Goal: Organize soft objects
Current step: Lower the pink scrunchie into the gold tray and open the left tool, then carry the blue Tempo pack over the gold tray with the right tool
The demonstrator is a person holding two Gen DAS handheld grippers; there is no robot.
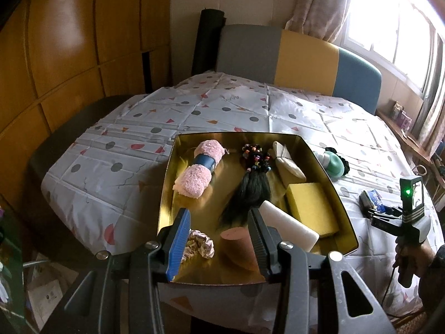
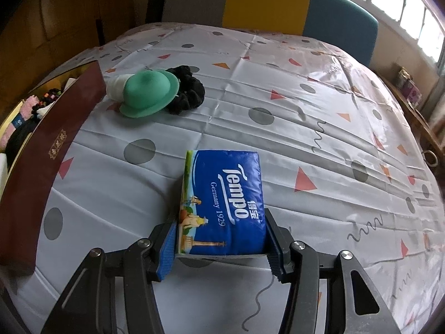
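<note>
Tissue pack point(image 2: 222, 203) sat clamped between my right gripper point(image 2: 221, 246) pads, resting on the table point(image 2: 306, 128) just beside the box point(image 1: 328, 172) near the front edge. My left gripper point(image 1: 219, 239) hung unclenched and empty over the box, above a pink scrunchie point(image 1: 198, 246). A green hat point(image 2: 147, 94) and black scrunchie point(image 2: 189, 91) lay farther back.

One box point(image 1: 328, 172), two scrunchies point(image 1: 198, 246), two sponges point(image 1: 313, 207), one tissue pack point(image 2: 222, 203).
</note>
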